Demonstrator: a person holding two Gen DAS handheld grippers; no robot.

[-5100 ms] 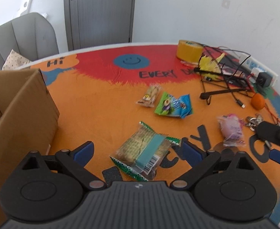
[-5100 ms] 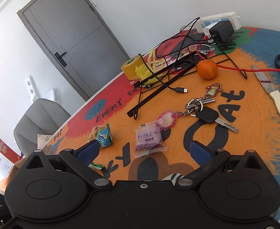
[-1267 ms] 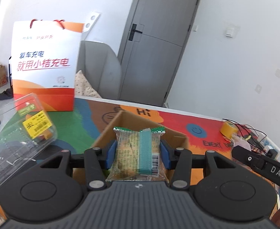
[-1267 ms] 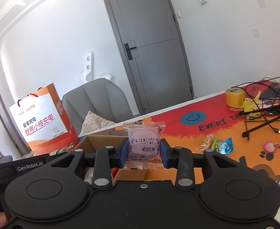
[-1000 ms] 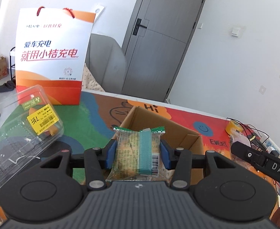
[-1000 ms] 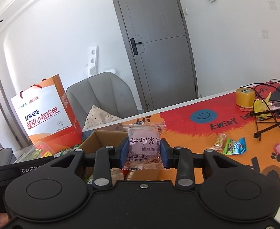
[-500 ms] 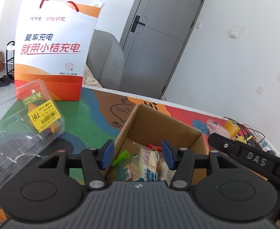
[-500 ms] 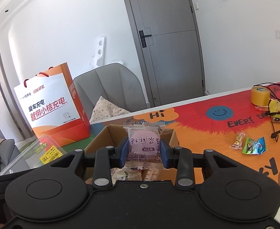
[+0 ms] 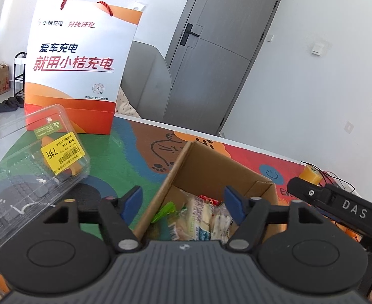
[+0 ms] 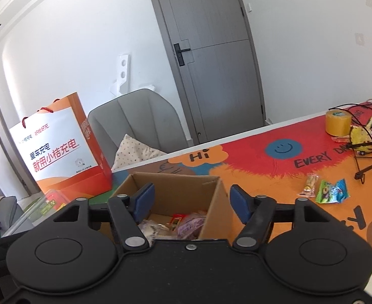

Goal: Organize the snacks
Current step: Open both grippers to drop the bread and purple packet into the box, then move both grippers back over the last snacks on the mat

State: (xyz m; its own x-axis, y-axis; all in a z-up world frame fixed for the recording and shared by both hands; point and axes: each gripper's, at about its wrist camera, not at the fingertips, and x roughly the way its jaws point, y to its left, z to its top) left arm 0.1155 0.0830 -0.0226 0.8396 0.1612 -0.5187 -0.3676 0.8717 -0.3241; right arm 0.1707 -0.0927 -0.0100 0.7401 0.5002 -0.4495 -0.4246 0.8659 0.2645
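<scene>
An open cardboard box [image 9: 206, 162] stands on the colourful table mat and holds several snack packets [image 9: 198, 217]. My left gripper [image 9: 183, 200] is open and empty, just above the box. My right gripper [image 10: 192, 200] is open and empty above the same box [image 10: 211, 205]. The purple snack packet [image 10: 189, 224] lies inside it among other packets. Two snack packets still lie on the mat: a small yellow one [image 10: 310, 185] and a green-blue one [image 10: 333, 192].
An orange-white paper bag [image 9: 79, 76] stands at the table's far left. A clear plastic clamshell [image 9: 31, 167] sits near my left gripper. A yellow tape roll [image 10: 337, 122], cables and a black stand [image 10: 368, 152] lie far right. A grey chair [image 10: 140, 124] is behind the table.
My right gripper has opened and the purple packet has dropped into the box. My left gripper, which let go of its green-banded packet half a second ago, has opened wider.
</scene>
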